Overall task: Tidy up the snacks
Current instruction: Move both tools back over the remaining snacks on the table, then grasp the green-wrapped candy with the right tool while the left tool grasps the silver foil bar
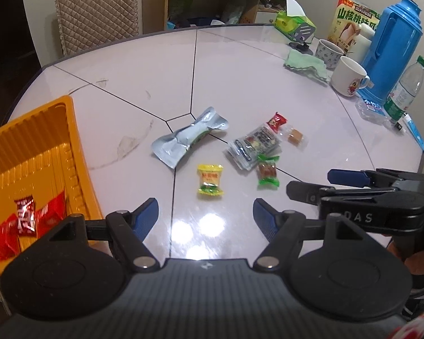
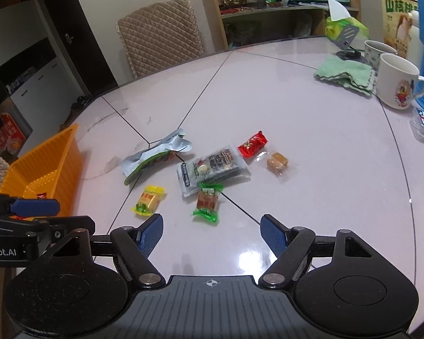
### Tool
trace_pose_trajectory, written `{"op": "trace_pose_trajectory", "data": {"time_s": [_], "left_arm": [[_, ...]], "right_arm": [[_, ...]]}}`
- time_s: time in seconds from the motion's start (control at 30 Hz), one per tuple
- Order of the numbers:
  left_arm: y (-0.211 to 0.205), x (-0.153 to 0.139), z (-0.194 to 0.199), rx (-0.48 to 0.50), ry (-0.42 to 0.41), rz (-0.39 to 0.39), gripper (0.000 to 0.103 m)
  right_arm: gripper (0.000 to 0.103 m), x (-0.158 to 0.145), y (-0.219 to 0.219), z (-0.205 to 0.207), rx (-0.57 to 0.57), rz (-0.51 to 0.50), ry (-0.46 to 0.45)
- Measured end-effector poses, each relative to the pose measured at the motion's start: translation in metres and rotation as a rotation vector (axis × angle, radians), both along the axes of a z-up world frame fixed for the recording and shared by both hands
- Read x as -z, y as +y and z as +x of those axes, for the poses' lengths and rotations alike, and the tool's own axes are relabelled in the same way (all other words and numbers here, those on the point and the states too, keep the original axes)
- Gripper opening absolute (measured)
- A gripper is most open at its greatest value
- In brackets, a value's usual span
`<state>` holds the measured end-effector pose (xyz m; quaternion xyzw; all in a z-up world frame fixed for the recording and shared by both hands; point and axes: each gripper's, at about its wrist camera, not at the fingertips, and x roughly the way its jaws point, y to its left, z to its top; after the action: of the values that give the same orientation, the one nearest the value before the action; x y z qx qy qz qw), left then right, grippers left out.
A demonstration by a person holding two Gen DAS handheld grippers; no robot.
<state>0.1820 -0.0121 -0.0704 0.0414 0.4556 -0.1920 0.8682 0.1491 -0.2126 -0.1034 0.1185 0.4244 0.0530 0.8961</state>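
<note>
Loose snacks lie mid-table: a silver pouch (image 1: 189, 137) (image 2: 155, 156), a yellow candy (image 1: 210, 180) (image 2: 148, 200), a green-ended candy (image 1: 267, 173) (image 2: 207, 203), a grey flat packet (image 1: 254, 145) (image 2: 213, 166), a red candy (image 1: 277, 121) (image 2: 252, 144) and a clear-wrapped brown sweet (image 1: 294, 137) (image 2: 277, 162). The orange tray (image 1: 70, 130) (image 2: 58, 158) at the left holds red candies (image 1: 25, 217). My left gripper (image 1: 205, 214) is open and empty, just short of the yellow candy. My right gripper (image 2: 212, 233) is open and empty, just short of the green-ended candy; it also shows in the left wrist view (image 1: 308, 182).
At the right stand two mugs (image 1: 349, 76) (image 2: 395, 82), a green cloth (image 1: 306, 65) (image 2: 344, 75), a blue thermos (image 1: 393, 45), a water bottle (image 1: 404, 90), a tissue pack (image 1: 294, 25) and a snack box (image 1: 350, 19). A padded chair (image 2: 161, 39) stands behind the table.
</note>
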Motion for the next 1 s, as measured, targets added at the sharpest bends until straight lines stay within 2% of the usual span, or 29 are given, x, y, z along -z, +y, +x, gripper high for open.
{"op": "trace_pose_trajectory", "data": {"time_s": [0.17, 0.4, 0.53, 1.0], "left_arm": [[0.0, 0.007, 0.012, 0.01, 0.005, 0.014, 0.071], [0.001, 0.015, 0.026, 0.023, 0.012, 0.027, 0.071], [0.002, 0.017, 0.033, 0.028, 0.014, 0.026, 0.071], [-0.007, 0.024, 0.047, 0.067, 0.016, 0.036, 0.071]], "right_arm": [[0.062, 0.011, 0.01, 0.02, -0.022, -0.019, 0.001], [0.05, 0.025, 0.019, 0.039, -0.028, -0.037, 0.022], [0.048, 0.033, 0.023, 0.046, -0.023, -0.045, 0.038], [0.031, 0.044, 0.025, 0.055, -0.027, -0.069, 0.053]]}}
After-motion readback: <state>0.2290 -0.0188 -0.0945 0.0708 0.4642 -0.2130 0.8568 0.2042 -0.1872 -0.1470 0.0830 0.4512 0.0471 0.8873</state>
